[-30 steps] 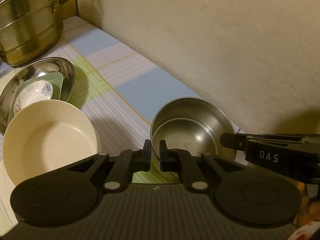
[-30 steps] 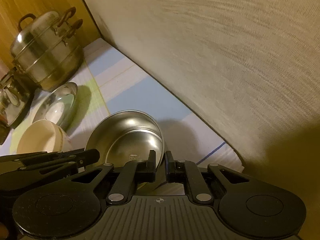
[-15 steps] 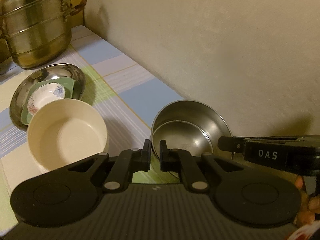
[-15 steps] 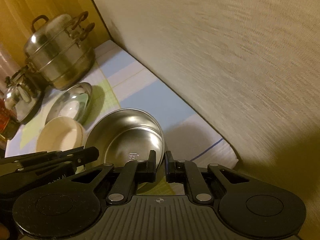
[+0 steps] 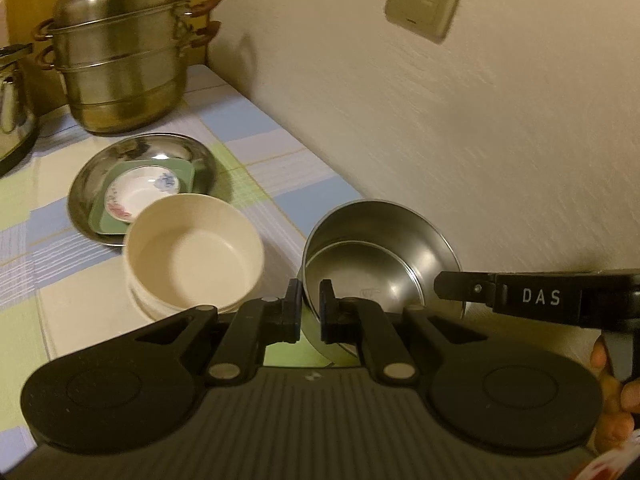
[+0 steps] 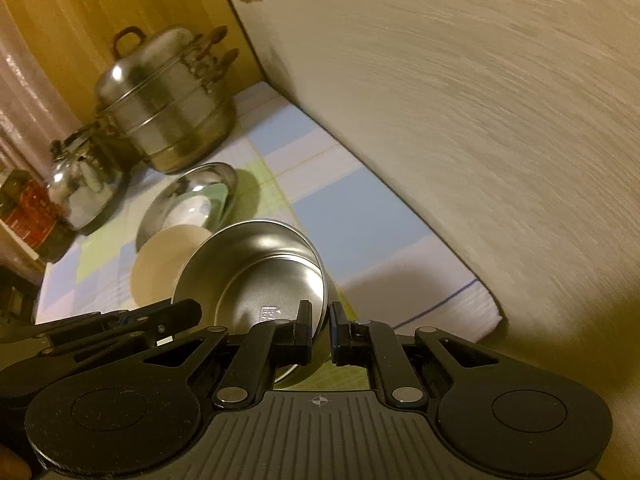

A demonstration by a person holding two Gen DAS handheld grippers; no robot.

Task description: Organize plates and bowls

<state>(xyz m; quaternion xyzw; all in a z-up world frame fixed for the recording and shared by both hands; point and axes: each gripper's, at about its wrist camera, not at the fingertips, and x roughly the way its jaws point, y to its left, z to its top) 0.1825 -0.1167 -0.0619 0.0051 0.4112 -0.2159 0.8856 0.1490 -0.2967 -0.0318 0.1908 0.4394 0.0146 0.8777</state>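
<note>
A steel bowl [image 5: 380, 248] with a smaller steel bowl nested inside hangs tilted above the checked tablecloth [image 5: 280, 168]. My left gripper [image 5: 310, 308] is shut on its near rim. My right gripper [image 6: 320, 320] is shut on the rim at the other side; its fingers [image 5: 452, 286] enter the left wrist view from the right. The same steel bowl [image 6: 256, 264] fills the middle of the right wrist view. To the left, cream bowls [image 5: 192, 256] sit stacked on the cloth. Behind them a steel plate [image 5: 84, 192] holds a green square plate [image 5: 186, 172] and a flowered saucer [image 5: 140, 192].
A tall steel steamer pot [image 5: 120, 64] stands in the back corner, with a kettle [image 6: 80, 188] and a red tin [image 6: 28, 216] to its left. The wall with a socket [image 5: 424, 0] runs close along the table's right side. A hand shows at the lower right.
Both grippers have risen with the steel bowl held between them. The table and the other dishes have dropped away in view, and more of the wall and steamer pot shows.
</note>
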